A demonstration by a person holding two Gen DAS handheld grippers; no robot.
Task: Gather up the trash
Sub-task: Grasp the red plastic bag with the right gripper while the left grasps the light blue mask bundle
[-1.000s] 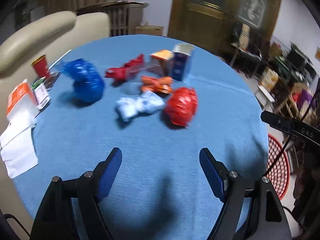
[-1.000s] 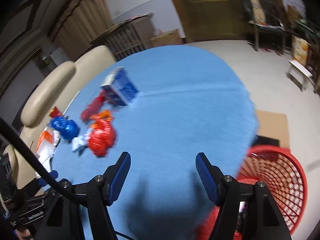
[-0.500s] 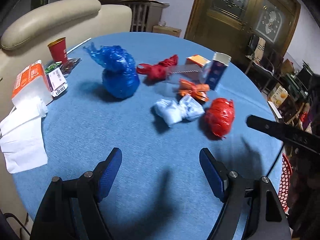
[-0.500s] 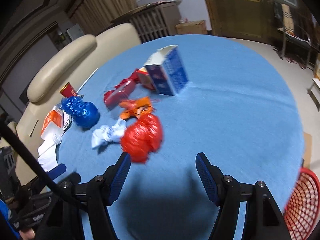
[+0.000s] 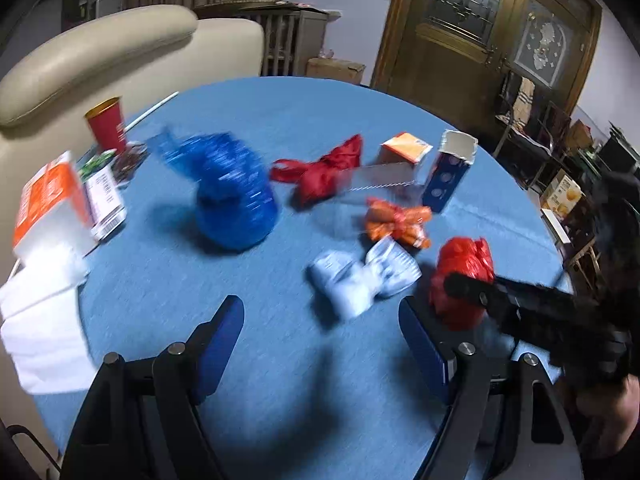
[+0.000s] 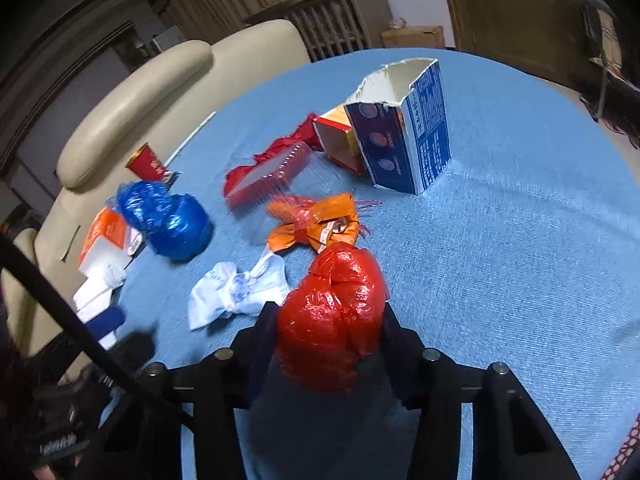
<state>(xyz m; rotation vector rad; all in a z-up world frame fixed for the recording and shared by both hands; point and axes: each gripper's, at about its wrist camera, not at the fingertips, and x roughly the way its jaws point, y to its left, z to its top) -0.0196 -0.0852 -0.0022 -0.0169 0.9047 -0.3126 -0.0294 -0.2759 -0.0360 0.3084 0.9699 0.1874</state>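
The right gripper (image 6: 330,322) had just been closing; its jaws pinched the red bag (image 6: 332,316), just nearer than the orange wrapper (image 6: 316,226). Best squeeze firmly before lifting. Left gripper (image 5: 320,332) stood wide, empty.

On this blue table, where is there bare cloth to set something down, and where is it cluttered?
Bare cloth lies right of the blue carton and red bag out to the table edge, and in front of the blue bag toward the left gripper. The wrappers crowd the middle; boxes and tissues fill the left edge.
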